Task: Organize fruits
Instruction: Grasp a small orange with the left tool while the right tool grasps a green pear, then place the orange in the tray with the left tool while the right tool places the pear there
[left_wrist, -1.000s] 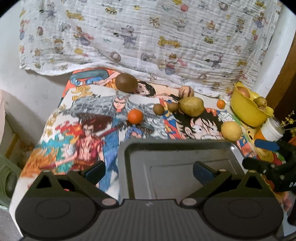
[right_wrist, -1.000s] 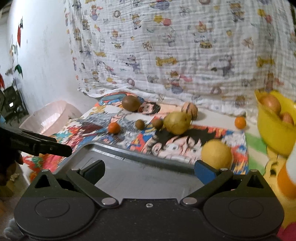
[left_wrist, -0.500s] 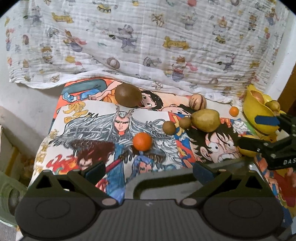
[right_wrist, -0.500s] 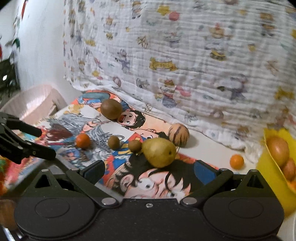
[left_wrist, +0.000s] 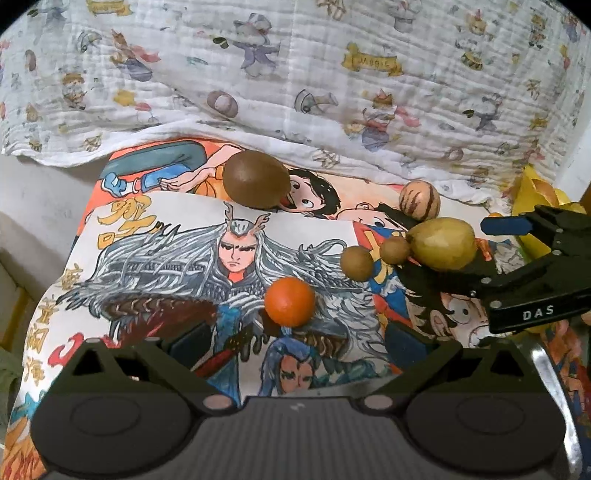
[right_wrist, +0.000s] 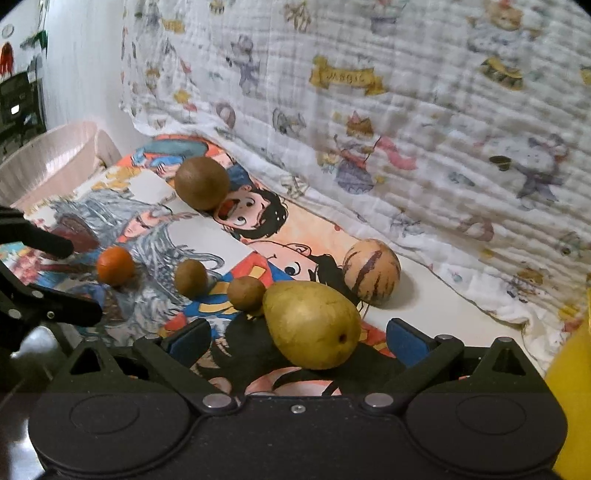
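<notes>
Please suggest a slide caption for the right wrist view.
Open right gripper straddles a yellow-green pear on the cartoon-print cloth.

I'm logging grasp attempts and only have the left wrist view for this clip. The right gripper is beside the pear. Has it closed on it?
Observer: No. The right wrist view shows the pear between the right gripper's blue pads, with the jaws wide open and a gap on each side.
Reviewer: And is the orange inside my left gripper?
Observer: Not yet, seen from the side. The orange sits just ahead of the left gripper's open fingertips.
Reviewer: Is there anything past the table's left end?
Observer: A pale pink basin stands there, against the wall.
</notes>
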